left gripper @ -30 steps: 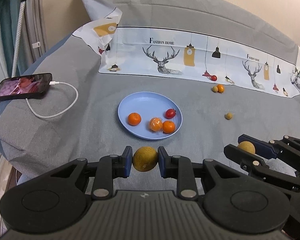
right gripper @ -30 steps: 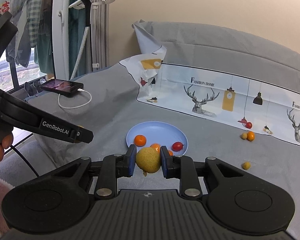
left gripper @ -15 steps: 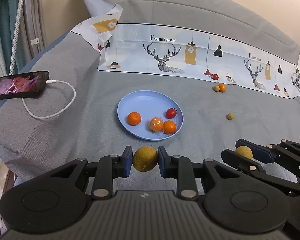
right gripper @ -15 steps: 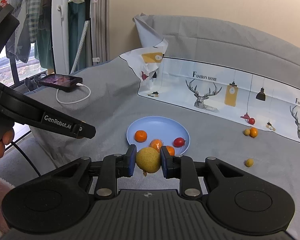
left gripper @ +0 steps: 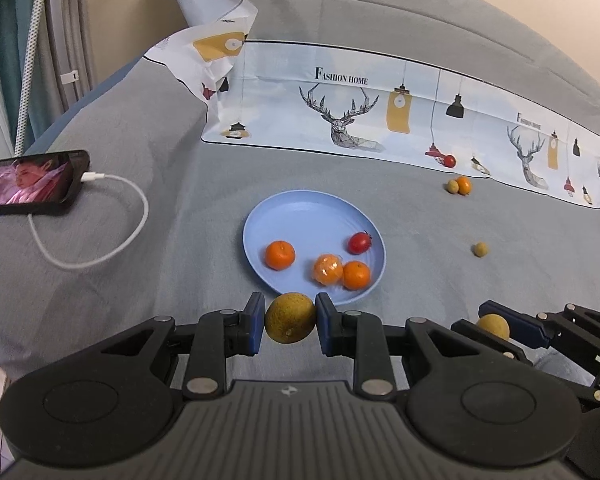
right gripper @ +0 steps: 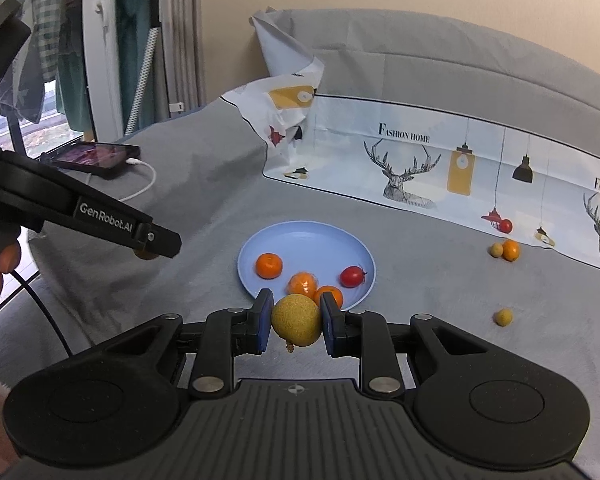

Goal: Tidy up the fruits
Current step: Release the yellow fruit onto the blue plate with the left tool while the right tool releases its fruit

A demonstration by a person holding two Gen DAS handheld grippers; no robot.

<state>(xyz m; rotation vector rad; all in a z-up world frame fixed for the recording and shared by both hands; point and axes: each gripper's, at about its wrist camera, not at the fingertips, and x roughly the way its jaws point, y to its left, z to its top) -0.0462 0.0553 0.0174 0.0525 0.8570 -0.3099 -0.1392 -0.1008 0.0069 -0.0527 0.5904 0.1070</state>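
Lying near the left edge of the grey bed cover (left gripper: pixel 148 160): a black phone (left gripper: pixel 32 182) with white cable (left gripper: pixel 112 236). Resting mid-cover: a round light-blue plastic plate (left gripper: pixel 312 216) carrying three oranges and a red cherry tomato (left gripper: pixel 359 242); loose small fruits sitting toward the printed cloth (left gripper: pixel 400 116). Pinching a rough yellow-green round fruit (left gripper: pixel 290 318) just before the plate's near rim: left gripper (left gripper: pixel 290 326). Clamping a speckled yellow fruit (right gripper: pixel 296 320) there too: right gripper (right gripper: pixel 296 326).
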